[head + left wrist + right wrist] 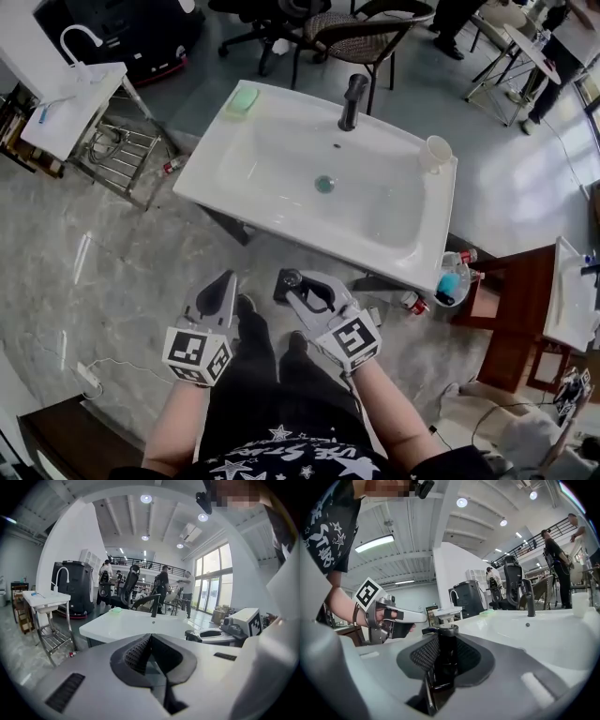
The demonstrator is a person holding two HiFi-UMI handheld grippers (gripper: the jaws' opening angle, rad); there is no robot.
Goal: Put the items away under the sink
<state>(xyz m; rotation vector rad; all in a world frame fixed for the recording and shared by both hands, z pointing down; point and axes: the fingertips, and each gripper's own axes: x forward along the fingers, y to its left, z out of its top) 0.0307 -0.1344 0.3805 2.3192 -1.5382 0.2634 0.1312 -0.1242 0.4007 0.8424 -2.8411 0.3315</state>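
A white sink [281,211] with a black faucet [352,101] stands in front of me on the grey floor. My right gripper [298,286] is just before the sink's front edge, shut on a dark bottle [285,281] with a silvery pump top. In the right gripper view the bottle [443,660] stands upright between the ribbed pads [423,654]. To its left my left gripper [225,279] has its jaws together with nothing in them. The left gripper view shows its pads [137,654] meeting, with the sink [126,625] ahead.
On the sink lie a green sponge [241,101] and a white cup [436,152]. Bottles [455,277] and a red-capped one [412,303] sit low at the sink's right end. A wooden cabinet [511,309] is at the right, a small sink [70,108] and metal rack [117,159] at the left.
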